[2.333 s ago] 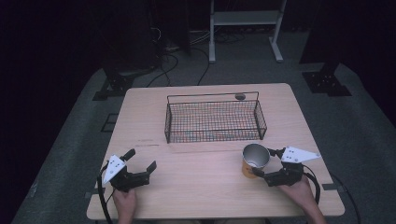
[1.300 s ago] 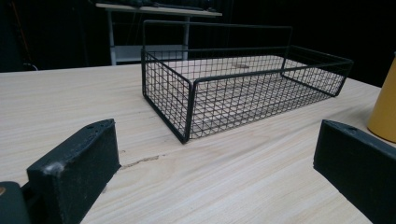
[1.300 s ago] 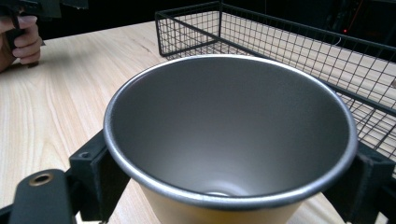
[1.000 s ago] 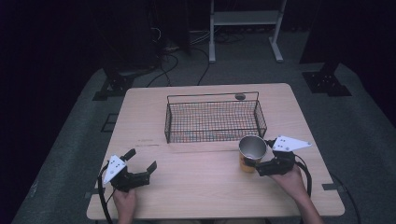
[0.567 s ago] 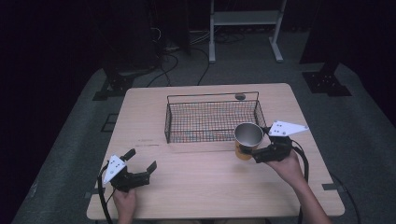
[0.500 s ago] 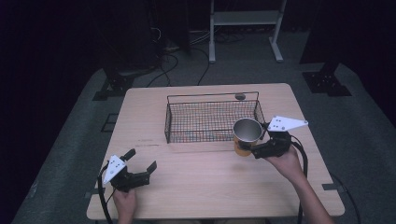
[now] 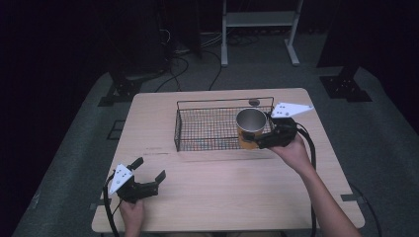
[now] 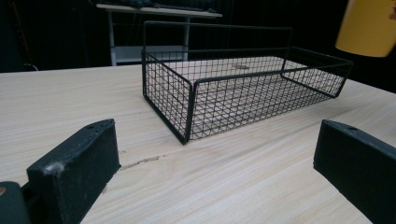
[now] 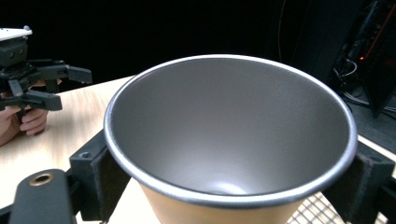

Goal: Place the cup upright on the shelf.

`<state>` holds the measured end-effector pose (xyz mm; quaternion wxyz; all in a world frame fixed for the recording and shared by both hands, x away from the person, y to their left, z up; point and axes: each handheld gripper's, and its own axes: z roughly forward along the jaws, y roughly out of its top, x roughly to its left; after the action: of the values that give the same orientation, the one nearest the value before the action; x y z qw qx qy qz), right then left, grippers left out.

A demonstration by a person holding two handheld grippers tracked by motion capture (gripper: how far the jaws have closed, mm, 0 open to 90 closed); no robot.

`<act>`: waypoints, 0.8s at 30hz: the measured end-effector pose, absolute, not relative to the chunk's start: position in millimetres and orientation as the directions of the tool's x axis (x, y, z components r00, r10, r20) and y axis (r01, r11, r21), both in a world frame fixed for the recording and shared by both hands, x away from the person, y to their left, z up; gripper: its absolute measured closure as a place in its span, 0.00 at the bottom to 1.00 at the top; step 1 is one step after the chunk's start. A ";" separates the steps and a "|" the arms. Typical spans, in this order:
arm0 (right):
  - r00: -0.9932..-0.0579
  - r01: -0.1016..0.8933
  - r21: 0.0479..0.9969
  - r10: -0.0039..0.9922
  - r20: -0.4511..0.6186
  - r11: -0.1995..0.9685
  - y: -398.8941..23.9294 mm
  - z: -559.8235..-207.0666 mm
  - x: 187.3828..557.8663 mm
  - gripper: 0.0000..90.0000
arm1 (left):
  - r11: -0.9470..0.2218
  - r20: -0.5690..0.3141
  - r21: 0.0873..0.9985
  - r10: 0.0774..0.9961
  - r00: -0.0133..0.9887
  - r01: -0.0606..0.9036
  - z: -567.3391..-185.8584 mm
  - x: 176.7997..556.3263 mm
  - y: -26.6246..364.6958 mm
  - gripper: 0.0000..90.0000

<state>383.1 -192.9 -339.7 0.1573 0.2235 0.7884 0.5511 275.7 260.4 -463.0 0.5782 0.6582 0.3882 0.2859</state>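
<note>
Wooden table (image 7: 222,192), dark room: centre frame, your right gripper (image 7: 263,140) clamps the yellow cup (image 7: 250,128) over the wire basket (image 7: 217,129). Left gripper view: your left gripper's (image 8: 212,163) jaws spread wide, cup top right. Right gripper view: cup clamped dead centre.

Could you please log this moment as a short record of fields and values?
surface: wooden table
container: black wire basket, nothing seen inside it
held item: yellow cup with grey metal inside, upright, raised over the basket's right end
right gripper: shut on the cup, jaws on either side of it below the rim
left gripper: open, low at the table's near left corner, jaws pointing toward the basket
cup contents: none visible in the right gripper view
</note>
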 end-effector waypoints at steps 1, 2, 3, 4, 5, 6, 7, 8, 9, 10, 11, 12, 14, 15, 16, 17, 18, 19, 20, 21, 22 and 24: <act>-0.854 0.178 0.938 0.520 -0.003 0.297 -187.3 -336.4 390.7 0.14 | -0.030 -0.073 0.983 0.842 0.535 0.180 -463.0 275.7 260.5 0.00; -0.854 0.178 0.938 0.520 -0.003 0.297 -187.3 -336.4 390.7 0.14 | -0.030 -0.073 0.983 0.842 0.535 0.180 -463.0 275.7 260.5 0.00; -0.855 0.177 0.937 0.518 -0.004 0.300 -185.2 -335.4 393.7 0.14 | -0.029 -0.074 0.983 0.841 0.536 0.180 -463.0 275.6 260.5 0.00; -0.857 0.178 0.936 0.515 -0.003 0.302 -181.0 -333.6 399.2 0.14 | -0.029 -0.074 0.983 0.841 0.536 0.180 -463.0 275.6 260.6 0.00; -0.859 0.178 0.936 0.511 -0.003 0.304 -178.9 -332.7 402.3 0.14 | -0.028 -0.074 0.983 0.841 0.536 0.180 -463.0 275.7 260.7 0.00; -0.862 0.180 0.936 0.506 0.002 0.301 -173.7 -330.9 409.4 0.14 | -0.028 -0.075 0.983 0.841 0.536 0.181 -463.0 275.6 260.7 0.00; -0.864 0.178 0.937 0.503 0.002 0.302 -171.9 -330.3 412.2 0.14 | -0.028 -0.075 0.983 0.841 0.536 0.181 -463.0 275.6 260.7 0.00; -0.864 0.178 0.937 0.503 0.002 0.302 -171.9 -330.3 412.2 0.14 | -0.028 -0.074 0.983 0.840 0.537 0.180 -462.9 275.5 260.8 0.00; -0.868 0.171 0.932 0.496 -0.011 0.319 -166.5 -328.4 421.0 0.14 | -0.028 -0.075 0.983 0.840 0.537 0.180 -462.9 275.5 260.9 0.00; -0.868 0.166 0.932 0.496 -0.017 0.322 -164.9 -328.0 424.1 0.14 | -0.026 -0.076 0.983 0.841 0.536 0.181 -462.9 275.5 260.9 0.00; -0.868 0.166 0.932 0.496 -0.017 0.322 -164.9 -328.0 424.1 0.14 | -0.026 -0.076 0.983 0.841 0.536 0.181 -462.9 275.5 260.9 0.00; -0.870 0.176 0.930 0.493 -0.006 0.322 -161.9 -326.8 433.6 0.14 | -0.026 -0.077 0.983 0.840 0.536 0.181 -463.0 275.5 260.9 0.00; -0.871 0.179 0.930 0.491 -0.002 0.321 -160.4 -326.7 438.5 0.14 | -0.026 -0.077 0.983 0.840 0.536 0.181 -462.9 275.5 260.9 0.00; -0.871 0.181 0.928 0.491 -0.002 0.324 -159.0 -326.6 442.9 0.14 | -0.025 -0.078 0.983 0.840 0.536 0.182 -463.0 275.5 261.0 0.00; -0.870 0.186 0.926 0.494 -0.001 0.330 -157.1 -326.8 448.2 0.14 | -0.025 -0.078 0.983 0.840 0.537 0.182 -463.0 275.5 261.3 0.00; -0.871 0.189 0.922 0.492 -0.002 0.339 -153.2 -328.2 455.3 0.14 | -0.025 -0.078 0.983 0.840 0.537 0.182 -463.0 275.5 261.5 0.00; -0.871 0.189 0.922 0.492 -0.002 0.339 -153.2 -328.2 455.3 0.14 | -0.023 -0.080 0.983 0.840 0.537 0.182 -462.9 275.5 261.6 0.00; -0.871 0.188 0.920 0.492 -0.005 0.343 -151.9 -328.8 457.8 0.14 | -0.022 -0.081 0.983 0.840 0.537 0.182 -463.0 275.4 261.8 0.00; -0.872 0.196 0.918 0.489 0.002 0.345 -149.6 -329.8 461.6 0.14 | -0.021 -0.081 0.983 0.840 0.537 0.182 -463.0 275.4 261.9 0.00; -0.873 0.197 0.918 0.487 0.004 0.345 -147.9 -330.7 464.5 0.14 | -0.022 -0.081 0.983 0.839 0.538 0.182 -463.0 275.4 261.9 0.00; -0.873 0.200 0.918 0.488 0.008 0.342 -146.4 -331.7 466.7 0.14 | -0.021 -0.081 0.983 0.839 0.538 0.182 -463.0 275.4 261.9 0.00; -0.877 0.208 0.921 0.481 0.026 0.330 -144.0 -334.1 472.1 0.14 | -0.022 -0.081 0.983 0.839 0.538 0.181 -463.0 275.4 261.9 0.00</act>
<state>472.1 -144.0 -334.1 0.1268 0.2137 0.8055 0.5380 275.4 261.9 -463.0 0.5815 0.6564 0.3887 0.2828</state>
